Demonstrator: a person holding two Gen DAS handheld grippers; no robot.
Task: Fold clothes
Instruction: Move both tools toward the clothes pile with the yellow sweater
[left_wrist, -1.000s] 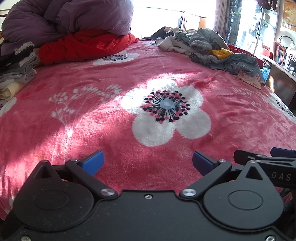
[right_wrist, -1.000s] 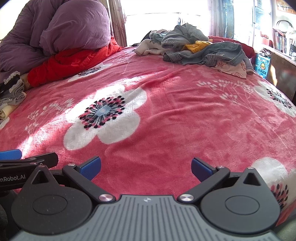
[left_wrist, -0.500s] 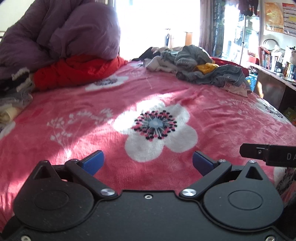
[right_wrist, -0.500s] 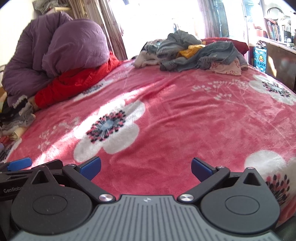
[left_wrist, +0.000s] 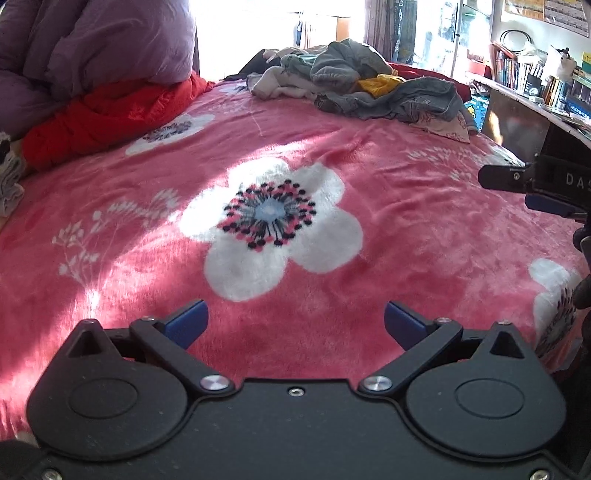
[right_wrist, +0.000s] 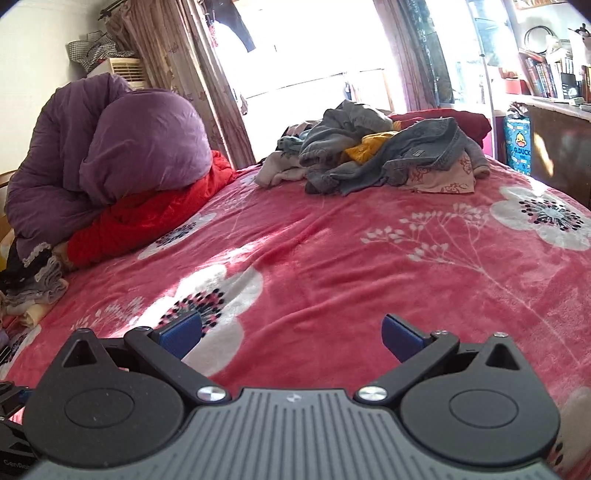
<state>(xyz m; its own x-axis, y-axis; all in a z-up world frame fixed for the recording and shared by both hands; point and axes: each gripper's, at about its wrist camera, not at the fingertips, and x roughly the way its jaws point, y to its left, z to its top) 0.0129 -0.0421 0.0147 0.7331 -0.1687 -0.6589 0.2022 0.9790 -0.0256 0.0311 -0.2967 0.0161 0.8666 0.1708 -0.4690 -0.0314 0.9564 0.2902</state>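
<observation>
A heap of unfolded clothes (left_wrist: 373, 92), grey, denim and yellow, lies at the far side of the bed; it also shows in the right wrist view (right_wrist: 380, 155). My left gripper (left_wrist: 294, 320) is open and empty over the near part of the pink flowered blanket (left_wrist: 406, 221). My right gripper (right_wrist: 290, 335) is open and empty, also over the near blanket (right_wrist: 351, 258). The right gripper's body shows at the right edge of the left wrist view (left_wrist: 546, 184). Both grippers are far from the heap.
A purple duvet (right_wrist: 110, 155) lies on a red quilt (right_wrist: 147, 218) at the far left. A stack of folded clothes (right_wrist: 33, 288) sits at the bed's left edge. A desk with books (left_wrist: 535, 88) stands to the right of the bed.
Both grippers have lifted and tilted up, so more of the room shows. The right gripper has risen at the left view's right edge. Both stay open.
</observation>
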